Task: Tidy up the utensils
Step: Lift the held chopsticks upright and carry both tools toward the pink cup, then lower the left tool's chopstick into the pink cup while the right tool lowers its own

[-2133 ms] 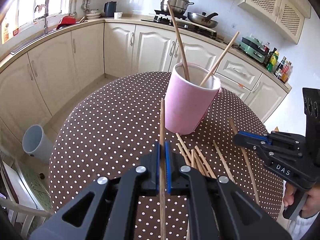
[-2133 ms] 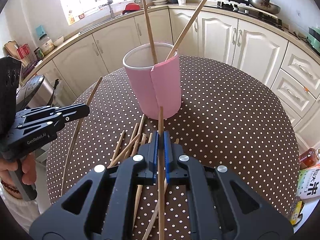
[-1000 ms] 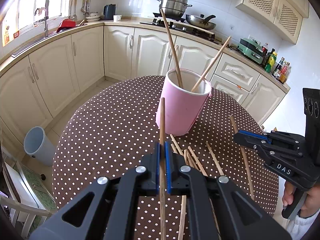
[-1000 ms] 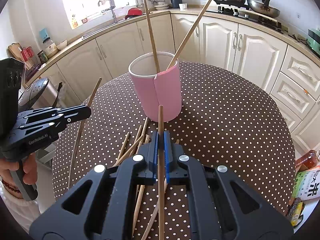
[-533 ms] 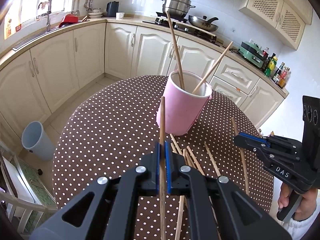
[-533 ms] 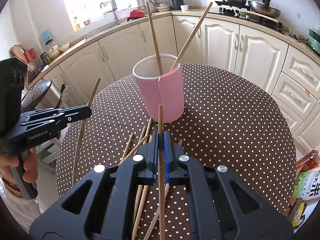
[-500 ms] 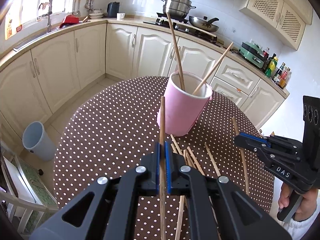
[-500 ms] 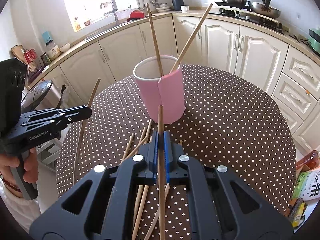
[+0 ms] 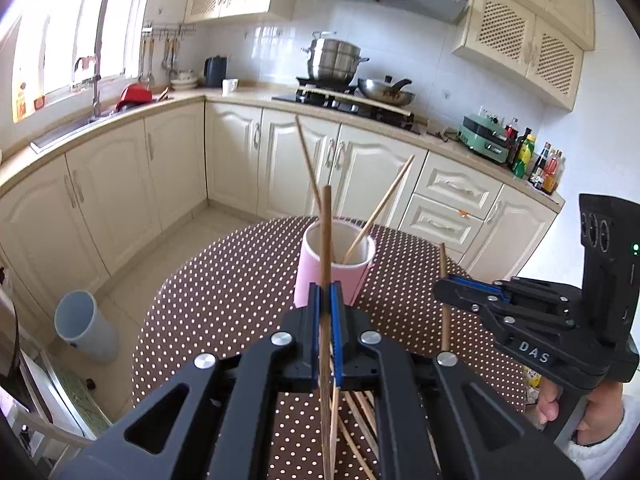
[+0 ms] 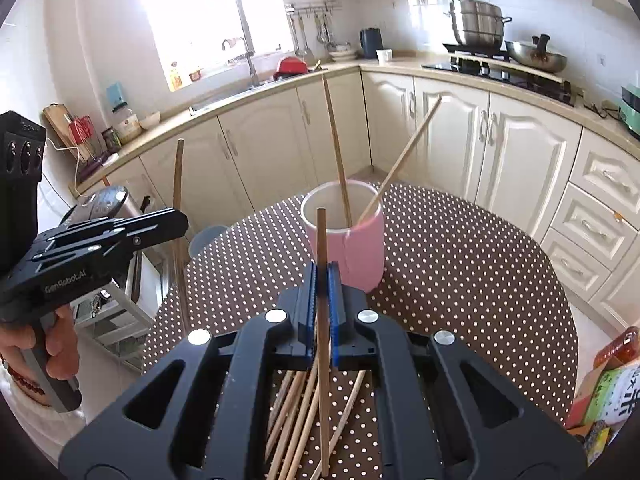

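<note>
Left wrist view: the left gripper (image 9: 326,308) is pressed together on a single chopstick (image 9: 327,240), whose long axis runs straight ahead along the fingers, tip up and forward over the pink cup (image 9: 336,270). Under the jaws, loose chopsticks (image 9: 356,432) lie fanned on the dotted brown tablecloth (image 9: 224,300). To its right the right gripper (image 9: 444,292) reads "DAS" on its side and pinches another chopstick (image 9: 443,280), held nearly upright.

From the right wrist view, the right gripper (image 10: 323,280) is clamped on its chopstick (image 10: 321,248), which points forward toward the cup (image 10: 348,248). More loose sticks (image 10: 296,420) lie beneath it, roughly parallel to the fingers. To the left, the other gripper (image 10: 180,220) shows "GenRobot.AI". At the right edge a green package (image 10: 612,392) carries Chinese lettering I cannot read fully.

Beyond both tools the cup stands upright with two chopsticks (image 10: 338,152) leaning apart inside. Bare cloth lies around it, and the round table's far edge sits just past it, before the cream cabinets (image 10: 448,144).
</note>
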The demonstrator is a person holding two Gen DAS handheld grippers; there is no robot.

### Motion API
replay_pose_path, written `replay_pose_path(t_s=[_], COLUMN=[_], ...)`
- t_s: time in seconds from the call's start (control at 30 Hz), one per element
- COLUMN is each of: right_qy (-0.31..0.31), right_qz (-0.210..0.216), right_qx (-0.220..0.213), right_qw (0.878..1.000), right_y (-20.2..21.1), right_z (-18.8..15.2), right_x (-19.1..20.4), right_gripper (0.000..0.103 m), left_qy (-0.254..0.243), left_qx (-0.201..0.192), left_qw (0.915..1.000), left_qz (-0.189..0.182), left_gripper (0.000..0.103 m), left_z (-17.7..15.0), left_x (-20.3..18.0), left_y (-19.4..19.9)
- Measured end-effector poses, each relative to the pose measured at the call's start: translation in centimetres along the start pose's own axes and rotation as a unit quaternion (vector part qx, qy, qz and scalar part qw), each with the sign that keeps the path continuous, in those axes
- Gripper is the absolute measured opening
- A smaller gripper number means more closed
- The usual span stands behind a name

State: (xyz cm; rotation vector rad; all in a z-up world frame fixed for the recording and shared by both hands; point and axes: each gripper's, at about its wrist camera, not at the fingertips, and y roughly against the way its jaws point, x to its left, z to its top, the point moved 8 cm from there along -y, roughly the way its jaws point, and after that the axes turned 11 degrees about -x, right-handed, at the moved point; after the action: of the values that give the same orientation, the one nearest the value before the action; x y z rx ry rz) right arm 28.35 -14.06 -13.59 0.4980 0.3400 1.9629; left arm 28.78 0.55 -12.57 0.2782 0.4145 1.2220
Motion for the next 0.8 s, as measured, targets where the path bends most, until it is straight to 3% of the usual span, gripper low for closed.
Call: replay_pose_path(t_s=[0.8], right_qy=[0.019], right_qz=[0.007], right_qx=[-0.042], right_qw=[0.999], right_y=[0.2], right_z=[4.4], right_x=[2.2], right_gripper=[0.006], left_qy=[-0.027], left_qx=[-0.048], left_qw=[0.9982], left_qz=[-0.023], left_gripper=[0.006], left_z=[5.9], left_x=[-1.8], left_y=[0.1])
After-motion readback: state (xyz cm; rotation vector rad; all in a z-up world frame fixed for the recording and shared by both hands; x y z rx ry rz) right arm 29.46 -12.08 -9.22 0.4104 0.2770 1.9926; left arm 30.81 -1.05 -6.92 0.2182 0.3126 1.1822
